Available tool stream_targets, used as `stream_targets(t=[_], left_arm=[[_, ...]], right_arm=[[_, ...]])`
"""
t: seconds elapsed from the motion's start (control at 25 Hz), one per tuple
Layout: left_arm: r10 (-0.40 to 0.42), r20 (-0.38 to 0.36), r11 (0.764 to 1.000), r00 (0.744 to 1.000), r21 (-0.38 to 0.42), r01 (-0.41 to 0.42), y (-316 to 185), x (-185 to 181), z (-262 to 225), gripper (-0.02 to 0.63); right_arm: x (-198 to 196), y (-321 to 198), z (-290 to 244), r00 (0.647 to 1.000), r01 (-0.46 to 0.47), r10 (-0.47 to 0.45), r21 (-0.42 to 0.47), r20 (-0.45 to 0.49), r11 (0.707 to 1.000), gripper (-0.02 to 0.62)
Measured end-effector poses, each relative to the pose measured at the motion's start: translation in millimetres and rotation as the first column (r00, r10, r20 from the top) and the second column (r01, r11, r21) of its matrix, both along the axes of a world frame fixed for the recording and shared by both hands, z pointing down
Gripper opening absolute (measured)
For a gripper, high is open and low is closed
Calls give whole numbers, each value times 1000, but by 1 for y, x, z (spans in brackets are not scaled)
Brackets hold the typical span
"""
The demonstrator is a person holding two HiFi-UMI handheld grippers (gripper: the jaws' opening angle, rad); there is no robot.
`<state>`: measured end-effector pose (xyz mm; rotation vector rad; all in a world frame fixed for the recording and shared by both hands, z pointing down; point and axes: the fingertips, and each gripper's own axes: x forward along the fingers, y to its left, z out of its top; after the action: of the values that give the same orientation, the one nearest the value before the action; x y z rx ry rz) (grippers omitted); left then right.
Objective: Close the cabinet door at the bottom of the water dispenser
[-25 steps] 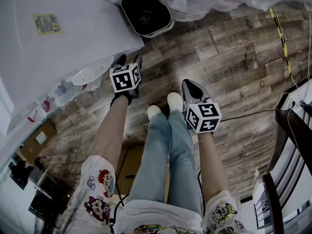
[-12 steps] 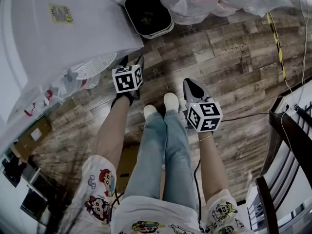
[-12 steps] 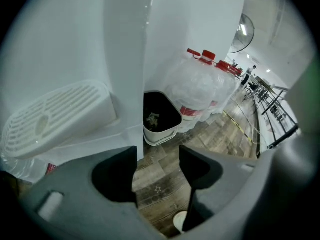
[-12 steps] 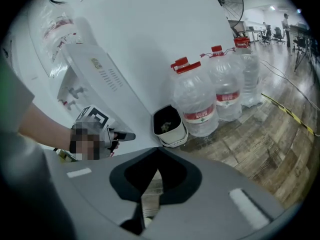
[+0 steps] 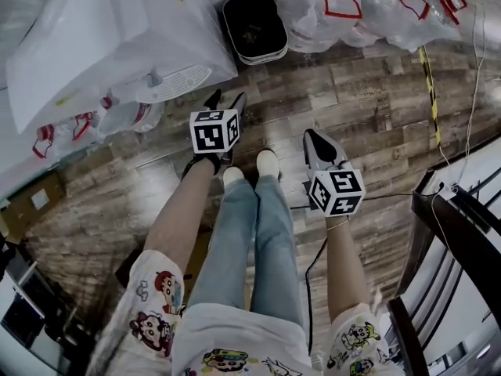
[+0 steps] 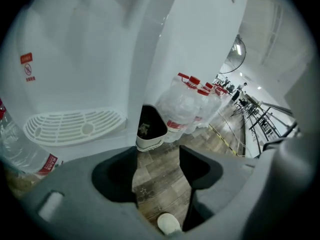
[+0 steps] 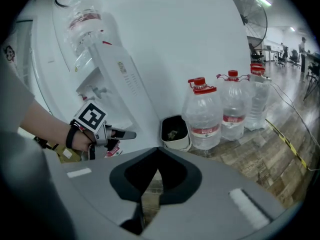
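The white water dispenser (image 5: 117, 30) stands at the upper left, seen from above, with its round white drip tray (image 5: 176, 81) facing me. Its bottom cabinet door cannot be made out in any view. My left gripper (image 5: 225, 99) hangs just in front of the drip tray; its jaws stand apart and empty, with floor showing between them in the left gripper view, where the left gripper (image 6: 159, 156) faces the drip tray (image 6: 75, 126). My right gripper (image 5: 315, 137) hovers over the wooden floor further right, shut on nothing. In the right gripper view the right gripper (image 7: 159, 150) faces the dispenser (image 7: 150, 44).
A black bin with a white rim (image 5: 252, 26) sits right of the dispenser, then large water bottles (image 5: 368, 6). More bottles (image 5: 117, 116) lie left of the tray. A dark metal rack (image 5: 462, 233) is at the right, a cardboard box (image 5: 31, 202) at the left. My feet (image 5: 266, 163) stand between the grippers.
Both grippers have lifted, staying side by side. The head view has swung, so the bottles at the top now show more fully.
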<state>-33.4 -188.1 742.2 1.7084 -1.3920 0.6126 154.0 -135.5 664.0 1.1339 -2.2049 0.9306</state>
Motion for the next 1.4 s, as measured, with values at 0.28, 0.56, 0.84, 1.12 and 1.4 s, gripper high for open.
stream_targets(t=[0.28, 0.56, 0.84, 1.12, 1.4], left_arm=[[42, -41, 997, 998, 70, -39, 40, -11, -70, 264], [23, -111, 982, 994, 189, -2, 83, -26, -166, 264], [2, -164, 934, 986, 353, 57, 107, -42, -284, 262], [48, -155, 841, 987, 540, 44, 147, -50, -406, 224], [52, -100, 734, 994, 678, 30, 198, -69, -504, 188]], right_arm=[[-32, 28, -70, 999, 48, -48, 85, -8, 995, 9], [-71, 63, -169, 990, 138, -139, 227, -12, 964, 9], [-89, 85, -277, 986, 143, -163, 381, 21, 913, 9], [-97, 111, -378, 980, 74, -157, 517, 118, 853, 9], [-123, 134, -460, 949, 152, -291, 631, 122, 760, 9]])
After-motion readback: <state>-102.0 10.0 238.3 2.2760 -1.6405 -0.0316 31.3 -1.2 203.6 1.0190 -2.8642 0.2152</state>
